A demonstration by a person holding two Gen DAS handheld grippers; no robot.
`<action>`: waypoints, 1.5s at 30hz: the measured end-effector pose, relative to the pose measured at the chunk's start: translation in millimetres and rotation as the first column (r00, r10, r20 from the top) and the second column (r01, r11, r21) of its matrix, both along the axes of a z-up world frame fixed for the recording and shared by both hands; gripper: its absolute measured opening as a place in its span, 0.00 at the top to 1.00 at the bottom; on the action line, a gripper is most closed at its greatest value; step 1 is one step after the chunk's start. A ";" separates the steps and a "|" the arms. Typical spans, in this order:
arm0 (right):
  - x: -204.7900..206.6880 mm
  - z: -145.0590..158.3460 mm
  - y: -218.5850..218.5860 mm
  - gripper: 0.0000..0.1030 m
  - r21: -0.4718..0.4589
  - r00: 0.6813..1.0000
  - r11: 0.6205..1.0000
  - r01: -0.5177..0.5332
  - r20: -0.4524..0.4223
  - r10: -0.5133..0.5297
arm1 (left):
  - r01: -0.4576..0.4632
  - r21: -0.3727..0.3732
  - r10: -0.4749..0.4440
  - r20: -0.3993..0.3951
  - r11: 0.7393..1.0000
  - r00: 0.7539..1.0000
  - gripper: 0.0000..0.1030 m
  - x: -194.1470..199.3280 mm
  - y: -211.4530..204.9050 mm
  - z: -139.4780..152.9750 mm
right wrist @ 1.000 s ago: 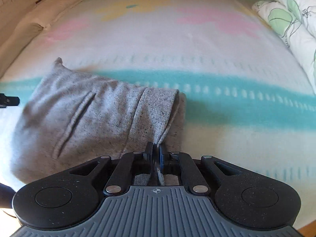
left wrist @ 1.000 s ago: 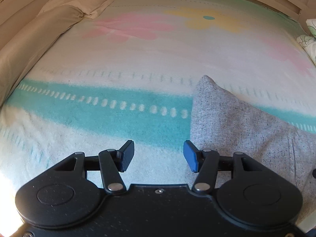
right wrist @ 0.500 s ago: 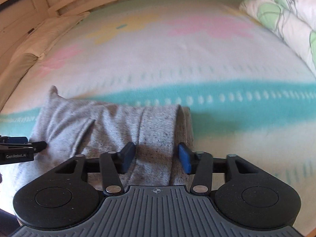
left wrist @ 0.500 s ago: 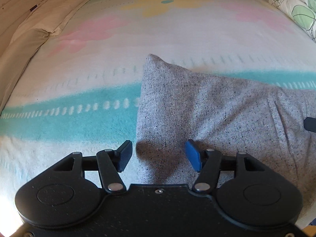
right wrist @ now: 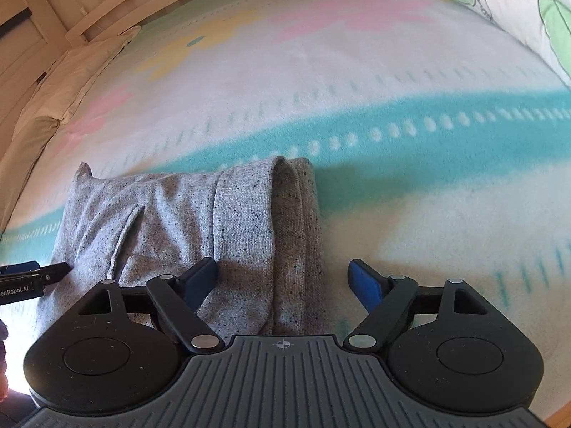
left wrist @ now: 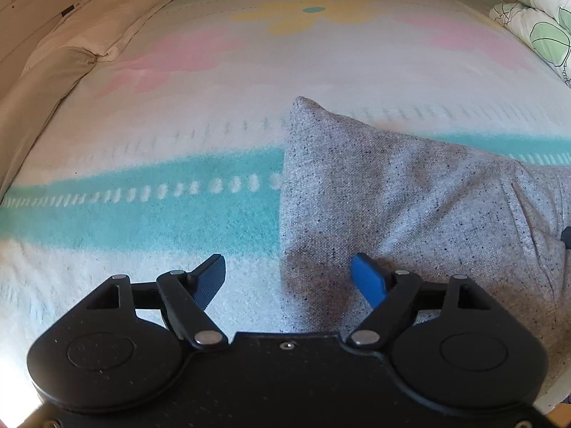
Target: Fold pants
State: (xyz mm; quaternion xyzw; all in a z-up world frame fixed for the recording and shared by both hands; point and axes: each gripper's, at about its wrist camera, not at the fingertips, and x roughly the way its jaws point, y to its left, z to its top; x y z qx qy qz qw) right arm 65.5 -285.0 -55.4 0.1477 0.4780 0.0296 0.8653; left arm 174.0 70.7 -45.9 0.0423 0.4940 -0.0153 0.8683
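The grey speckled pants (left wrist: 410, 207) lie folded into a compact stack on the bed blanket (left wrist: 214, 114). My left gripper (left wrist: 289, 280) is open and empty, hovering over the stack's left edge. In the right wrist view the pants (right wrist: 171, 221) show a pocket seam and folded layers at their right edge. My right gripper (right wrist: 283, 280) is open and empty over that right edge. The left gripper's tip (right wrist: 32, 276) shows at the far left of the right wrist view.
The blanket (right wrist: 392, 71) has teal stripes and pink and yellow flowers. Beige pillows (left wrist: 71, 46) lie along the left side. White pillows with green leaves (right wrist: 517, 10) lie at the right. A wooden bed frame (right wrist: 107, 0) runs along the far side.
My right gripper let go of the pants' folded edge, opened wide and drew back. My left gripper swung right over the stack's left edge, then shifted slightly left, staying open.
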 end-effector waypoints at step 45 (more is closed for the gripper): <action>-7.4 41.5 33.6 0.74 -0.021 0.972 0.986 -0.165 0.166 0.167 | 0.012 -0.272 -0.002 0.038 0.962 0.999 0.90 8.2 -2.6 23.1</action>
